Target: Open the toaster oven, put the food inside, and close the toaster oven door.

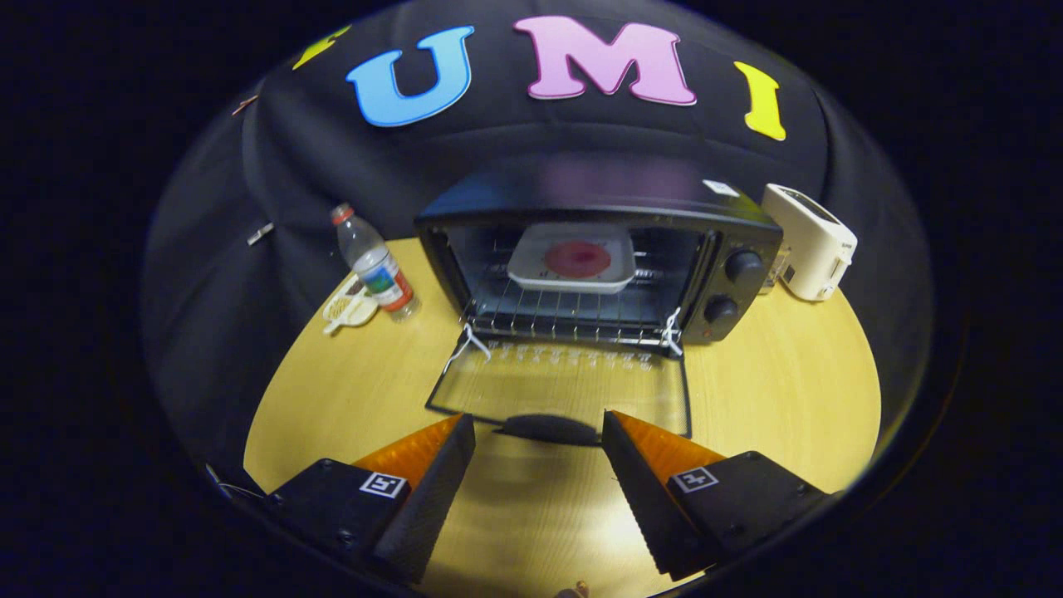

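A black toaster oven (598, 208) stands on the wooden table (781, 399) with its glass door (565, 386) folded down flat toward me. Inside, on the wire rack (573, 320), rests a white square plate (573, 262) with a round red piece of food (577, 258) in its middle. The door's black handle (550, 429) lies at the door's front edge, just ahead of and between my fingertips. My gripper (538, 425) is open, with nothing held between its fingers.
A plastic water bottle (375, 264) stands left of the oven, with a small white dish (349, 307) beside it. A white toaster (810, 241) sits to the oven's right. Two knobs (742, 266) are on the oven's right panel.
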Demonstrator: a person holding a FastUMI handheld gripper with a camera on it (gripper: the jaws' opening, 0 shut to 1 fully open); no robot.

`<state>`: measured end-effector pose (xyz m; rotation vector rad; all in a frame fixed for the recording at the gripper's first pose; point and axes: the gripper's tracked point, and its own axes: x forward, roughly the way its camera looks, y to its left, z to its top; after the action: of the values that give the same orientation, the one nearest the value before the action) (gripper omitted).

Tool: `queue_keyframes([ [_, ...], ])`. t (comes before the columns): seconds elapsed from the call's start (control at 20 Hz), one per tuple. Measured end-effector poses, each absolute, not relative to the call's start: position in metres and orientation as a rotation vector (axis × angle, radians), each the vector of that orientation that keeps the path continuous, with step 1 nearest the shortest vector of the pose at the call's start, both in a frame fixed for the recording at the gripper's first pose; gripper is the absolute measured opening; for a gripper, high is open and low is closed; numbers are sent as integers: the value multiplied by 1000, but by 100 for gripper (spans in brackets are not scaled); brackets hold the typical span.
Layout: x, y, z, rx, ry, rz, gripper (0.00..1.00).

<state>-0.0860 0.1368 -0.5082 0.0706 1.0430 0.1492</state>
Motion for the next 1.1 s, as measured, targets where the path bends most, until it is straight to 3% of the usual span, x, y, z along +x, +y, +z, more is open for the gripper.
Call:
queue_keyframes([
  [0.3,-120,138,-566,6,1140,85,100],
  [0.65,-109,128,-609,3,1192,-4,100],
  [1.1,-96,125,-616,7,1169,-115,98],
])
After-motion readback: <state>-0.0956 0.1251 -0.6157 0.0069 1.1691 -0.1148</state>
